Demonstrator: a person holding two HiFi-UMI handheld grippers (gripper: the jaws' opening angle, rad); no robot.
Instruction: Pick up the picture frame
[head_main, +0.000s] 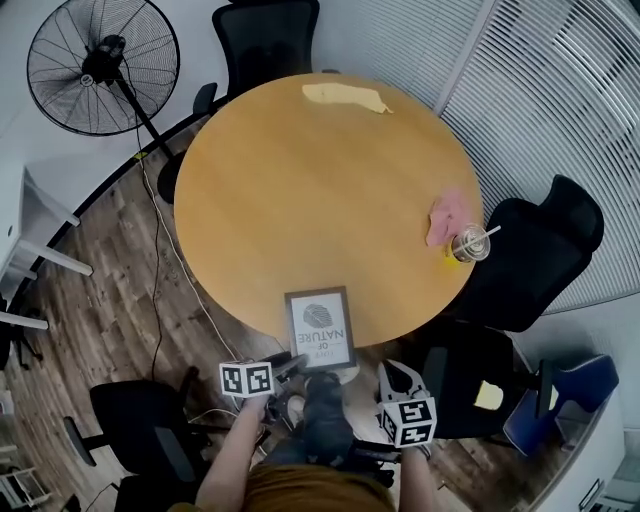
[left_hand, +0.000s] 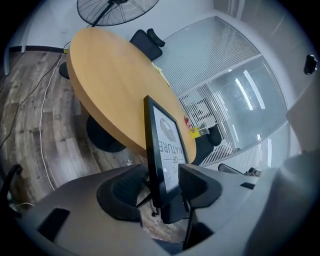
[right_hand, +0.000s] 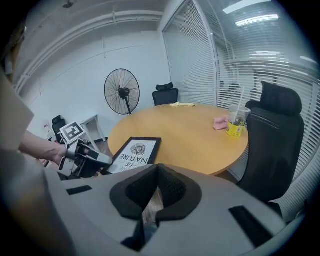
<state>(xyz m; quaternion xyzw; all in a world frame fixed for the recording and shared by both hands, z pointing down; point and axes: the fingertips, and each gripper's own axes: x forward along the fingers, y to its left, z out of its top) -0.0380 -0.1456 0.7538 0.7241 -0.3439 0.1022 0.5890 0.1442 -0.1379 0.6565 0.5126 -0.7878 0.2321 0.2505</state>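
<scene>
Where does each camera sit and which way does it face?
Head view: on the person's head, facing steeply down at table and picture frame; left gripper, right gripper show.
Left gripper view: on that gripper, facing along its jaws, frame between them.
Right gripper view: on that gripper, facing across the table toward the fan; jaws together.
Shared: the frame.

A round wooden table (head_main: 300, 170) stands on a dark wood-plank floor (head_main: 90, 310), with black office chairs (head_main: 265, 35) around it and a black pedestal fan (head_main: 103, 65) near the white wall (right_hand: 75, 65). White blinds (head_main: 560, 90) cover the glazed side. 2 strip lights (right_hand: 252, 7) glow on the ceiling.
</scene>
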